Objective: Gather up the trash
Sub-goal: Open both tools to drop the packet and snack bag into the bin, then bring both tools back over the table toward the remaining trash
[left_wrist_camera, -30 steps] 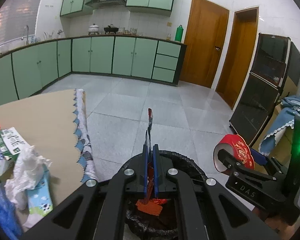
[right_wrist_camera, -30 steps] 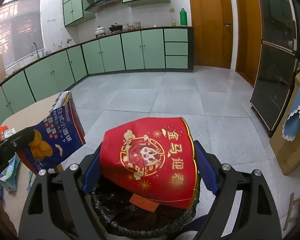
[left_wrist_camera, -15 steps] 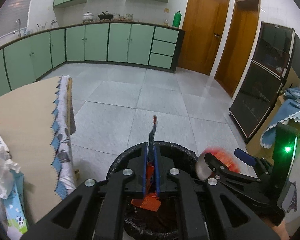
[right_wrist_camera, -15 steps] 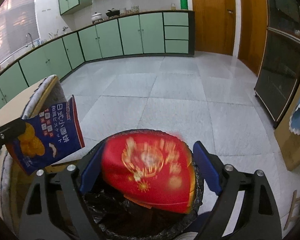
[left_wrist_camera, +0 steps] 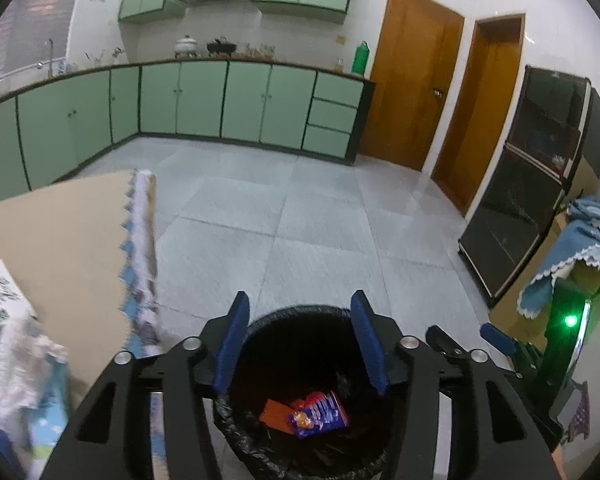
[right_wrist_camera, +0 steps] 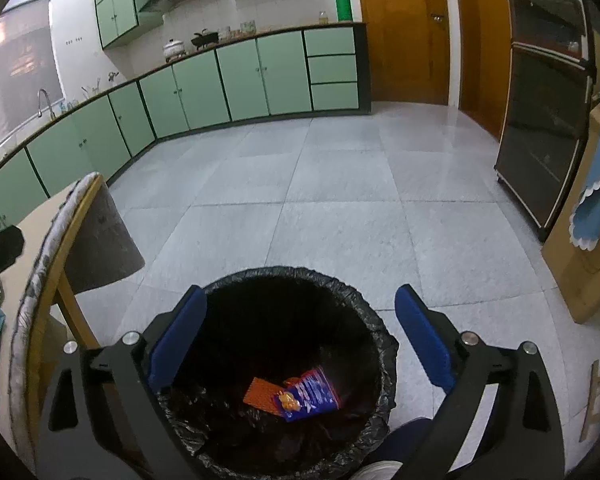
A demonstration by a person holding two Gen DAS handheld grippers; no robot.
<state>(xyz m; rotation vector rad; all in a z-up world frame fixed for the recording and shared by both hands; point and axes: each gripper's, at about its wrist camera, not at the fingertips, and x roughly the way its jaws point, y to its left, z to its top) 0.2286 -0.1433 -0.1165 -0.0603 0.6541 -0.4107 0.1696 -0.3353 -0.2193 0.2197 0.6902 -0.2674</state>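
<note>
A round bin lined with a black bag stands on the floor right below both grippers; it also shows in the right wrist view. Inside lie a blue snack packet and an orange-red piece. My left gripper is open and empty over the bin's rim. My right gripper is open and empty over the bin; its fingers show at the right of the left wrist view. More trash, a crumpled white tissue and a green-white carton, lies on the table.
The table with a tan top and patterned cloth edge stands left of the bin. Grey tiled floor lies ahead. A dark cabinet and a cardboard box with blue cloth stand right. Green kitchen cabinets line the far wall.
Both grippers opened. The left let go of the blue snack packet and the right let go of the red paper container; the packet now lies in the bin.
</note>
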